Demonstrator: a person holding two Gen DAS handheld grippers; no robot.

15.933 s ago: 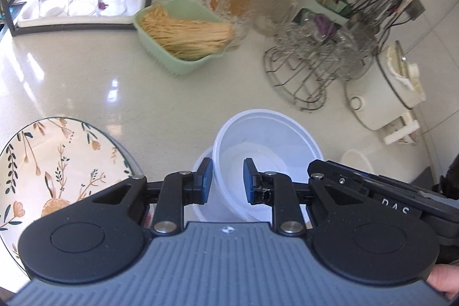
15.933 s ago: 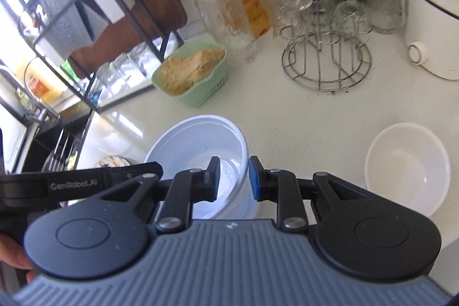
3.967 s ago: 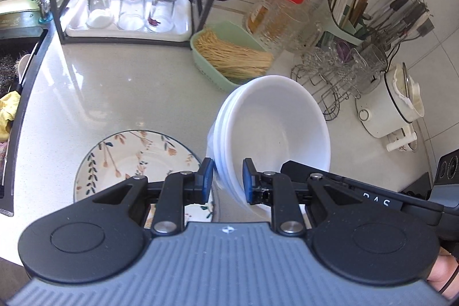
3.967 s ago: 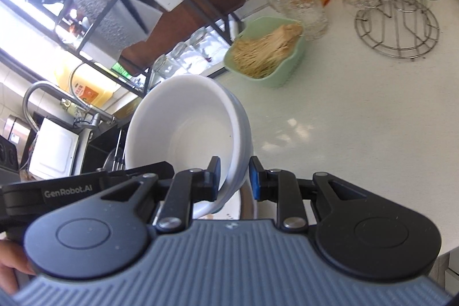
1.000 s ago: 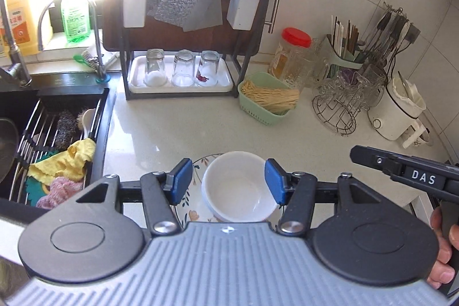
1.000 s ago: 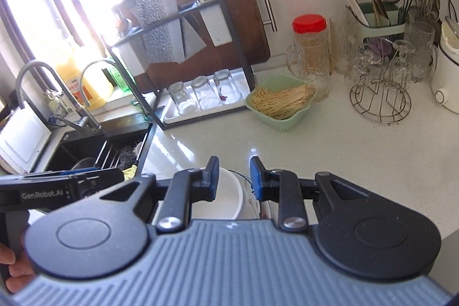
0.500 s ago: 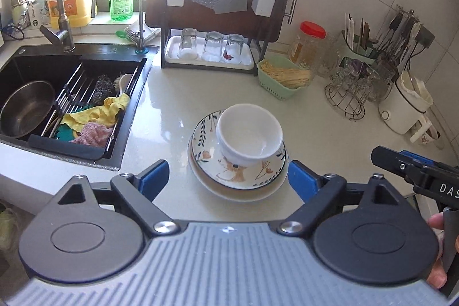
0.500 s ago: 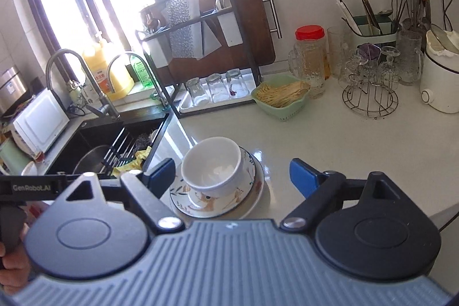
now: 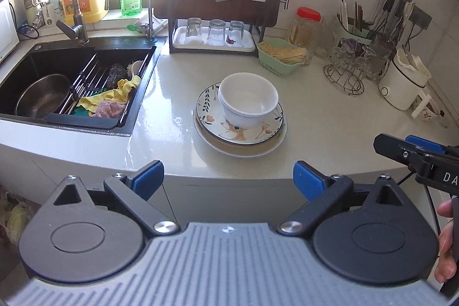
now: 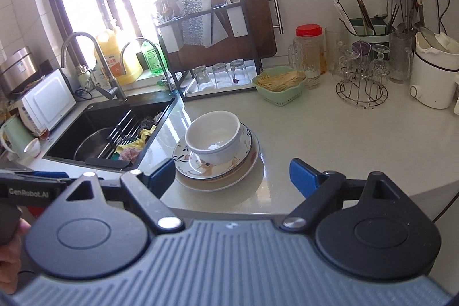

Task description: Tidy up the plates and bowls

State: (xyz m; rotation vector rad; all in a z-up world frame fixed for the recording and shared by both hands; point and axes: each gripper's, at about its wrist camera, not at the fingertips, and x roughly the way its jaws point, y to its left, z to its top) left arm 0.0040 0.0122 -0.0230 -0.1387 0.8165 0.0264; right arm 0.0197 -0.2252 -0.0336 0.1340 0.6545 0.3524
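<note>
A stack of white bowls (image 9: 249, 101) (image 10: 213, 137) stands on a floral plate (image 9: 212, 116) (image 10: 189, 159), which lies on a plain cream plate (image 9: 243, 149) (image 10: 218, 182) on the pale counter. My left gripper (image 9: 229, 177) is open and empty, held back off the counter's front edge, below the stack. My right gripper (image 10: 233, 172) is open and empty too, back from the counter edge. The right gripper also shows at the right edge of the left wrist view (image 9: 413, 151).
A black sink (image 9: 66, 82) with a steel pot, rack and cloths lies left of the stack. A glass rack (image 9: 215, 30), green basket of sticks (image 9: 279, 55), red-lidded jar (image 9: 307, 25), wire glass stand (image 9: 352, 68) and white cooker (image 9: 401, 85) line the back.
Both grippers have opened wide and let go of the bowls, which now stand on the floral plate. Both have pulled back from the counter, so the stack looks farther away.
</note>
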